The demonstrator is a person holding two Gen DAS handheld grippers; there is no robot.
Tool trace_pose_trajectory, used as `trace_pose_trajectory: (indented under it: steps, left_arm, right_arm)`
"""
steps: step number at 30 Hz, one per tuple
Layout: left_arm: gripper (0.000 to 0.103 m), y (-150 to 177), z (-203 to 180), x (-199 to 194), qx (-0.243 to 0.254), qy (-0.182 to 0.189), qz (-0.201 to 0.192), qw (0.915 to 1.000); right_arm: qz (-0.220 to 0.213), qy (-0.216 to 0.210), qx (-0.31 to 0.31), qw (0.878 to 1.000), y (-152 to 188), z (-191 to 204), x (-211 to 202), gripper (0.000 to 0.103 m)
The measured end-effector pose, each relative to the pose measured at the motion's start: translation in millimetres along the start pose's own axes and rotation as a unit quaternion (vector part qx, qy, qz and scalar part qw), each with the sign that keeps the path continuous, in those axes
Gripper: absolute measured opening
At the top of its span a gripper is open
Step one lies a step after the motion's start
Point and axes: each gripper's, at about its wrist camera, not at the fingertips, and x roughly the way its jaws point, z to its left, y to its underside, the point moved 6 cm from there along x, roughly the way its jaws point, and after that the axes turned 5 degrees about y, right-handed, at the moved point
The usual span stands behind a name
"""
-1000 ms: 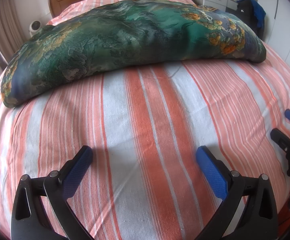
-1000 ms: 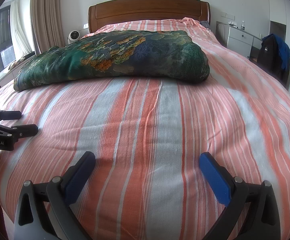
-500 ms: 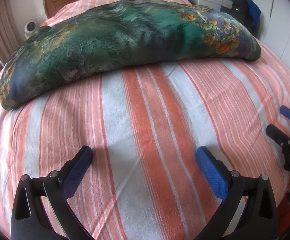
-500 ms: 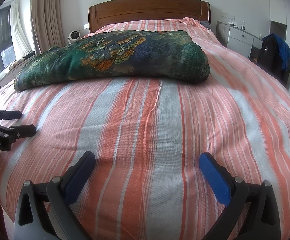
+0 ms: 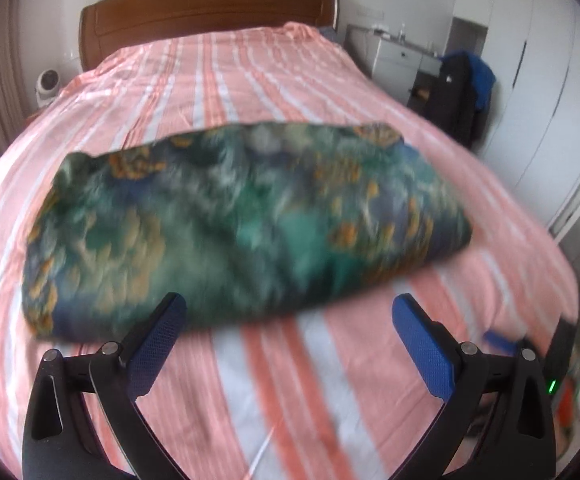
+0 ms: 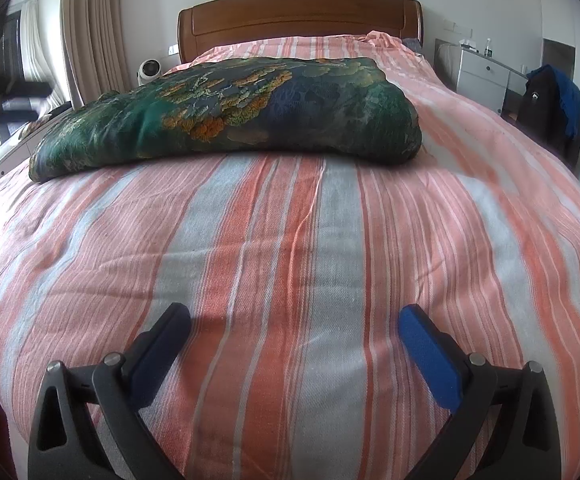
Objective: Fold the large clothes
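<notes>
A folded garment [image 5: 246,216] in green, blue and orange floral print lies across the middle of the striped bed [image 5: 274,380]; this view is motion-blurred. My left gripper [image 5: 290,312] hovers open just short of the garment's near edge, holding nothing. In the right wrist view the garment [image 6: 230,112] lies farther up the bed [image 6: 274,248]. My right gripper [image 6: 294,320] is open and low over the bare sheet near the foot. The left gripper [image 6: 14,96] shows as a dark blur at the upper left. The right gripper's blue tip [image 5: 500,338] shows at the lower right.
A wooden headboard [image 6: 298,16] closes the far end. A white fan [image 6: 149,72] and curtains [image 6: 90,32] stand at the left. A white nightstand [image 6: 486,76] and a dark jacket with blue cloth [image 6: 550,100] stand at the right of the bed.
My left gripper has risen and swung quickly toward the garment, blurring its view. In the right wrist view it moved from the lower left to the upper left. The right gripper held still.
</notes>
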Motion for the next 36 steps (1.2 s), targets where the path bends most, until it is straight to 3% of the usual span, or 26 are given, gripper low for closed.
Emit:
trace_pose_trajectory:
  steps: [3,7,15,19,28,36]
  left_arm:
    - [0.103,-19,-8,12,-0.011,0.018,-0.009,0.9997]
    - [0.103,-21,-25,37,-0.005,0.028,0.004,0.9996]
    - [0.103,13,-26,85,-0.02,0.022,0.062,0.9976]
    - [0.103,19,-26,84,-0.008,0.013,0.068,0.9976]
    - [0.103,3,-19,53,-0.024,0.019,0.037,0.9988]
    - [0.103,25,-12,83,-0.047,0.009,0.083,0.9954]
  right_arm:
    - [0.001,-0.002,-0.001,1.0,0,-1,0,0.103]
    - [0.002,-0.003,-0.001,1.0,0,-1,0,0.103]
    - [0.003,-0.004,-0.003,1.0,1,0,0,0.103]
    - [0.004,-0.006,-0.006,1.0,1,0,0,0.103]
    - [0.006,-0.007,-0.008,1.0,1,1,0,0.103]
    - [0.006,-0.008,-0.01,1.0,0,1,0,0.103]
